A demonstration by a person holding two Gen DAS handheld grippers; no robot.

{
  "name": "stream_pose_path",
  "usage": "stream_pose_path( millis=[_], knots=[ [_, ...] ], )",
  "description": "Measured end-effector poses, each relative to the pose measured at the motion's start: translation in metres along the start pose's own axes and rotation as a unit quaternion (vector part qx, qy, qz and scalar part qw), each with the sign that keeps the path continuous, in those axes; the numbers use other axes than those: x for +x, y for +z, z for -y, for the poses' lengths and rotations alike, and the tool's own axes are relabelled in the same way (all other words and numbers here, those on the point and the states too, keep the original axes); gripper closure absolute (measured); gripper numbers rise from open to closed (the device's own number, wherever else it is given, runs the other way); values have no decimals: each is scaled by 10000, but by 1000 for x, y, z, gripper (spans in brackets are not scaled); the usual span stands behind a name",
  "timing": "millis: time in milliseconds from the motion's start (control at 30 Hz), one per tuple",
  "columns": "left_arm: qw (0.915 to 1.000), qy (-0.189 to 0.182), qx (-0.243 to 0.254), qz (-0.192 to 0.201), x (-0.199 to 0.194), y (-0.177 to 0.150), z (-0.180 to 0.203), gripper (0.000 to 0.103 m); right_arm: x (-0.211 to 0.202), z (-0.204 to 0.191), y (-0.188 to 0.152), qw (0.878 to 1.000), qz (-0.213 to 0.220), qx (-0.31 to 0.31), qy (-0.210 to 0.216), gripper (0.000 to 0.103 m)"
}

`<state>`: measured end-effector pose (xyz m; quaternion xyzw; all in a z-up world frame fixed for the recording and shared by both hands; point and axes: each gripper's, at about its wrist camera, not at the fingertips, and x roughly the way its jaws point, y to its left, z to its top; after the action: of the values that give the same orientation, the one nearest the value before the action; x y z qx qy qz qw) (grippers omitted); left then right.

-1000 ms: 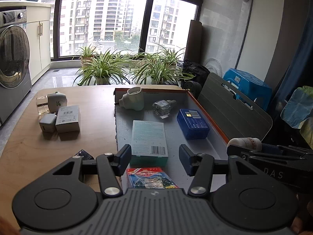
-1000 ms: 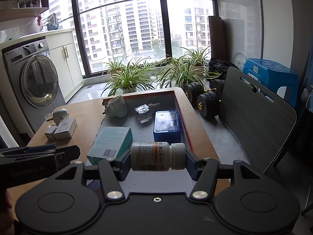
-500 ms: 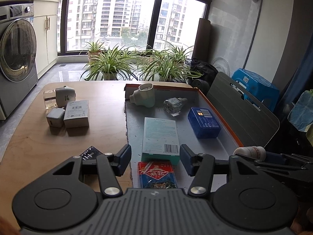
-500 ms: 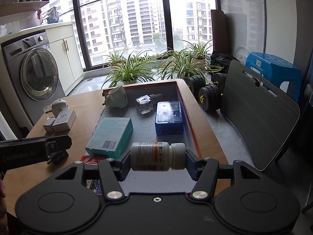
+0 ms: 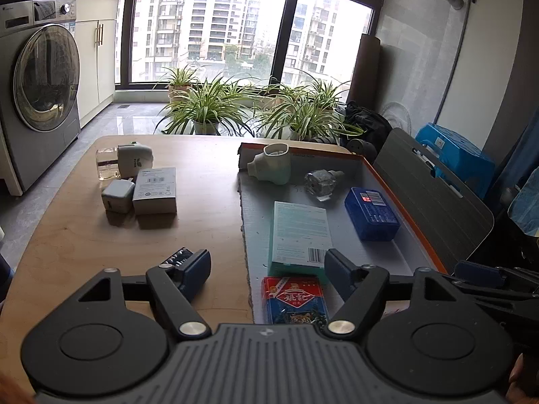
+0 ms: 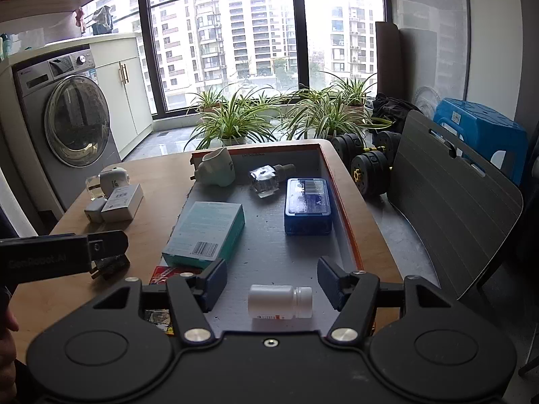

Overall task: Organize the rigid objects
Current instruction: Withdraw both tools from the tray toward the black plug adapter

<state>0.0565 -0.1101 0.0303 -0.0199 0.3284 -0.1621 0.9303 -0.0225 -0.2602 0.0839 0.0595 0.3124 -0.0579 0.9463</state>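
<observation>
White bottle (image 6: 279, 302) dropped from right gripper (image 6: 271, 281); lies on its side in tray (image 6: 340, 208), between opening jaws, untouched. Left gripper (image 5: 267, 269) opening, empty.

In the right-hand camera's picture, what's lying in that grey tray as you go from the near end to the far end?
White pill bottle lying on its side nearest, then the teal box, then the blue case, then the small glass bottle, and the pale cup-shaped piece at the far end.
</observation>
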Motion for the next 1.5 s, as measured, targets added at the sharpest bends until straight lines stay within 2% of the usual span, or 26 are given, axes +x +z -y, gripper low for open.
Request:
stream_pose_path(
  millis=[133, 600, 833, 1167, 1500],
  knots=[
    [9999, 98, -90, 13, -3, 1, -12, 25, -1, -11, 3, 9999, 26, -110, 76, 25],
    [9961, 613, -627, -7, -17, -3, -75, 22, 6, -59, 8, 9975, -36, -560, 418, 24],
    [9945, 705, -772, -78, -16, -6, -91, 20, 9, -76, 9, 9960, -77, -722, 528, 24],
    [9936, 770, -811, -147, -7, -7, -106, 16, 16, -83, 7, 9950, -176, -797, 570, 24],
    [9884, 1219, -879, -204, 30, 19, -148, 13, 30, -88, 9, 9944, -278, -815, 607, 23]
  ],
)
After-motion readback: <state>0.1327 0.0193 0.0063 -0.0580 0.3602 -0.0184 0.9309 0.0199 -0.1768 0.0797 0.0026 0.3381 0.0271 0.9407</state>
